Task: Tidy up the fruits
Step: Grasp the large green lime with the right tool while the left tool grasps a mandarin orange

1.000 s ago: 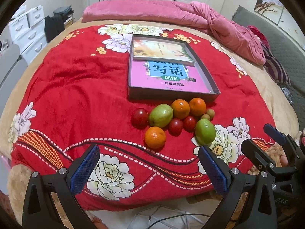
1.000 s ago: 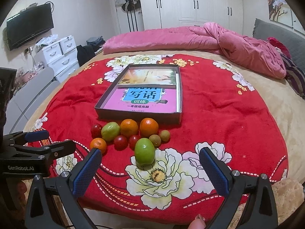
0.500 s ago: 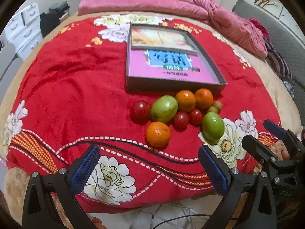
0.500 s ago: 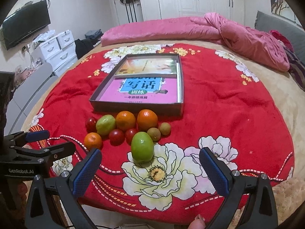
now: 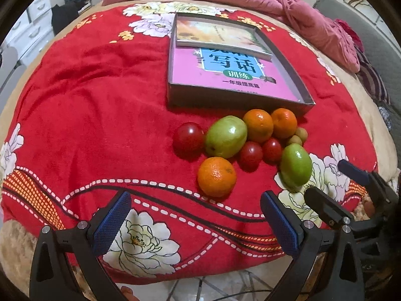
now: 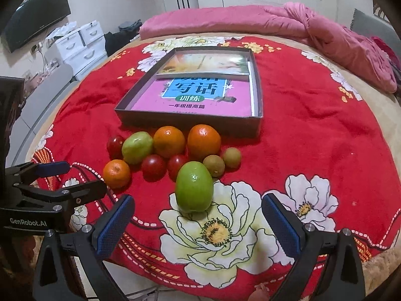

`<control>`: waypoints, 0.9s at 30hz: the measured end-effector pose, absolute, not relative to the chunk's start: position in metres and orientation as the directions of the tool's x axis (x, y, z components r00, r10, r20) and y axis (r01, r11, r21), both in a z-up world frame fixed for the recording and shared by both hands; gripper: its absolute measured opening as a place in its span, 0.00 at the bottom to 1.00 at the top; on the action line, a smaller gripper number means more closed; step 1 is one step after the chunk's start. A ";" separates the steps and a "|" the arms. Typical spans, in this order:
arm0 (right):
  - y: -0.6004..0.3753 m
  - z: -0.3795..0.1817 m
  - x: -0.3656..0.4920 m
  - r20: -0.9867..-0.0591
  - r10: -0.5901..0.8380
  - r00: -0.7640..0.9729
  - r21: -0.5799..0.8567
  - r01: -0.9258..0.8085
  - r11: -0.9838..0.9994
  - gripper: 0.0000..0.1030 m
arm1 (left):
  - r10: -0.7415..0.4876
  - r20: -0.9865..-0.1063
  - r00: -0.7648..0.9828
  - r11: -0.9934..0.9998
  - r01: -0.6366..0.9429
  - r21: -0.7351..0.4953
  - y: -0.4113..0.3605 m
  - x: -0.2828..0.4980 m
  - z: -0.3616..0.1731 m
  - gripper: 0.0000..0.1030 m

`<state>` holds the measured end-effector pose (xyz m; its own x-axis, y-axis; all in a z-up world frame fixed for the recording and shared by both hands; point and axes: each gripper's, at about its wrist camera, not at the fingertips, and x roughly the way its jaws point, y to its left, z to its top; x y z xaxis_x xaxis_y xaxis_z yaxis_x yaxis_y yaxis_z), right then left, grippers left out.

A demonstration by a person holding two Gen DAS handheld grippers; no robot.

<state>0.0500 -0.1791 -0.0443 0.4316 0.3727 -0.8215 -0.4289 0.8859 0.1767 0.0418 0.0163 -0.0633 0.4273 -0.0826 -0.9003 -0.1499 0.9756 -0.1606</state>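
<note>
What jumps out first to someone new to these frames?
The cluster of fruits on the red floral blanket: three oranges, two green fruits, red ones and two small brownish ones. Just behind them lies a shallow box holding a pink book. Both grippers, left gripper and right gripper, hang open and empty near the bed's edge.

The fruits (image 6: 173,155) are lying in a cluster on the blanket (image 6: 313,135), just before the near wall of the shallow box (image 6: 190,121). Two books (image 6: 198,95) are lying in the box, one partly on the other.
</note>
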 end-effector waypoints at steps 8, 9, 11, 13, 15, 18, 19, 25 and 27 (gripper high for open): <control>-0.170 -0.060 0.063 -0.846 0.367 0.386 0.174 -0.451 0.876 0.71 | -0.107 -0.905 0.411 0.975 -0.133 -0.176 0.018 0.052 -0.072 0.91; -0.168 -0.062 0.064 -0.847 0.371 0.381 0.174 -0.462 0.870 0.68 | -0.120 -0.906 0.407 0.975 -0.125 -0.185 0.017 0.054 -0.074 0.87; -0.166 -0.063 0.067 -0.848 0.378 0.371 0.180 -0.469 0.865 0.56 | -0.128 -0.907 0.402 0.975 -0.118 -0.190 0.015 0.055 -0.075 0.78; -0.165 -0.067 0.070 -0.850 0.387 0.359 0.197 -0.464 0.864 0.51 | -0.135 -0.908 0.396 0.976 -0.102 -0.190 0.011 0.058 -0.077 0.72; -0.164 -0.069 0.071 -0.851 0.392 0.349 0.206 -0.466 0.861 0.47 | -0.145 -0.908 0.392 0.976 -0.094 -0.196 0.009 0.059 -0.079 0.65; -0.164 -0.074 0.073 -0.856 0.397 0.331 0.217 -0.467 0.857 0.40 | -0.163 -0.908 0.386 0.974 -0.084 -0.211 0.006 0.061 -0.080 0.60; -0.164 -0.075 0.073 -0.856 0.397 0.332 0.217 -0.467 0.857 0.39 | -0.167 -0.907 0.387 0.974 -0.081 -0.214 0.004 0.062 -0.080 0.60; -0.164 -0.077 0.074 -0.851 0.406 0.334 0.224 -0.469 0.854 0.39 | -0.171 -0.910 0.378 0.974 -0.072 -0.213 0.003 0.065 -0.083 0.49; -0.163 -0.078 0.074 -0.851 0.408 0.332 0.225 -0.471 0.853 0.39 | -0.170 -0.913 0.372 0.975 -0.072 -0.211 0.003 0.067 -0.085 0.45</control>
<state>0.0742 -0.1629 -0.0780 0.3321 0.4076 -0.8506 -0.4708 0.8531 0.2250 0.0667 0.0026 -0.0848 0.3717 -0.1703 -0.9126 -0.0724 0.9747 -0.2114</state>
